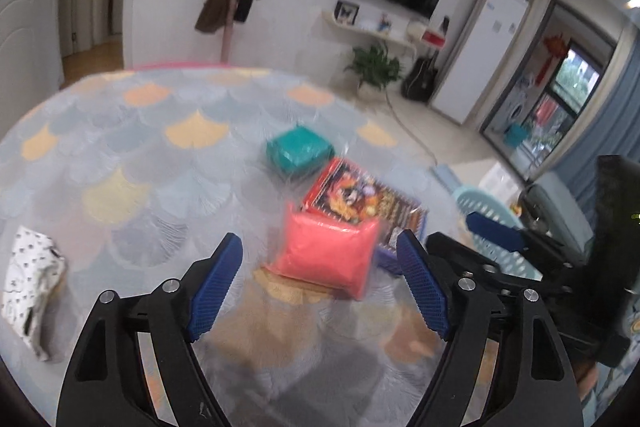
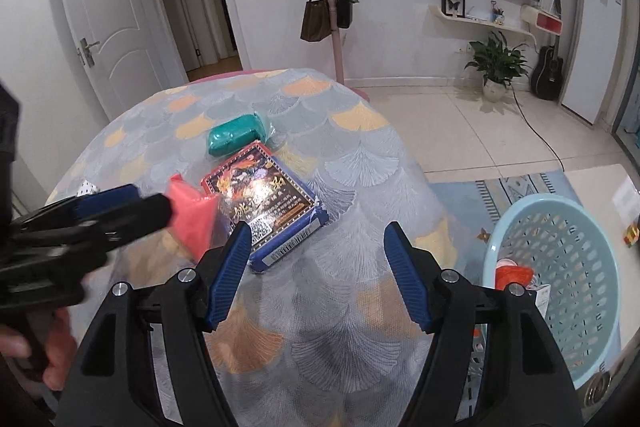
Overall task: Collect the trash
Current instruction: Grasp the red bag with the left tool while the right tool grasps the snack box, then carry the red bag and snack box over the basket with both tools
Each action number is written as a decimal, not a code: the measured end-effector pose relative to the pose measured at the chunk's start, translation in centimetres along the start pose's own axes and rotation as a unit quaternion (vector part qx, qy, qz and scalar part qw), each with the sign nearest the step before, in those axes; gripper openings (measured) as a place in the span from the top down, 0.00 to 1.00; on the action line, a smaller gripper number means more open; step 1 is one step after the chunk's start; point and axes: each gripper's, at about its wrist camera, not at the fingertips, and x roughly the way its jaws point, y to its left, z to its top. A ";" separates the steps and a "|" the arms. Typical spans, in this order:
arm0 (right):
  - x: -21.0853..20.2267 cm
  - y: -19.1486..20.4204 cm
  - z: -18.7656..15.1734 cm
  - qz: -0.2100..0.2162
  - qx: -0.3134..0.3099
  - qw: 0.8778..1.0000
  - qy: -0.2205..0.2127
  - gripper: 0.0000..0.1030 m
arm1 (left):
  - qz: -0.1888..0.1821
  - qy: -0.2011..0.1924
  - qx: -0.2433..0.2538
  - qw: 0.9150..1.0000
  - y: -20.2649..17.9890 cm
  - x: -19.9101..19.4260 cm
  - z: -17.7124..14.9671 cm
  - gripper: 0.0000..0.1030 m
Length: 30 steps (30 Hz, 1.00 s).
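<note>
Packet point(image 1: 326, 253): pink, pillow-shaped, apparently plastic-wrapped, lying on tablecloth point(image 1: 120, 147).

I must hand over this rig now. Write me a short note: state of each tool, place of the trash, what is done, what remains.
Left tool: open, empty, aimed at the pink plastic packet.
Right tool: open, empty, above the table.
On the scale-patterned tablecloth: pink packet, teal wrapped block, glossy red-and-blue snack pack, white spotted wrapper.
Done: some trash lies in the light-blue plastic basket.
Left: all four items.
</note>
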 end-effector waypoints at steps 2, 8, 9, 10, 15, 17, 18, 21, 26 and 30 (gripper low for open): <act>0.1 -0.2 -0.2 -0.005 -0.004 1.000 0.003 0.37 | -0.008 0.027 -0.002 1.000 0.3 1.5 0.1 0.25; 0.4 -1.2 -0.2 0.009 0.005 1.000 0.009 0.36 | -0.018 0.034 0.002 0.999 0.2 2.5 0.1 0.26; 0.3 -1.2 -0.1 0.010 0.002 1.000 0.009 0.36 | -0.018 0.032 0.001 0.999 0.3 2.6 0.0 0.28; 0.3 -1.2 0.0 0.011 0.000 1.000 0.010 0.34 | -0.018 0.030 0.000 0.999 0.4 2.7 0.0 0.33; 0.3 -0.2 0.4 0.014 -0.026 0.999 0.013 0.29 | -0.033 0.026 -0.012 0.999 1.6 2.1 0.0 0.48; 0.7 0.5 0.6 0.008 -0.045 0.999 0.020 0.26 | -0.034 0.021 -0.023 0.999 2.1 1.7 -0.2 0.49; 0.8 0.8 0.7 0.007 -0.053 0.998 0.022 0.26 | -0.033 0.019 -0.031 0.999 2.6 1.4 -0.4 0.49; 1.4 2.0 1.1 0.005 -0.079 0.996 0.030 0.21 | -0.021 0.008 -0.047 0.999 3.8 0.3 -1.1 0.49; 3.7 3.5 2.2 -0.016 -0.110 0.992 0.051 0.16 | 0.023 -0.024 -0.055 0.998 4.9 -1.5 -1.8 0.49; 5.7 4.0 3.0 -0.009 -0.114 0.991 0.076 0.16 | 0.026 -0.037 -0.052 0.998 4.8 -2.1 -1.9 0.49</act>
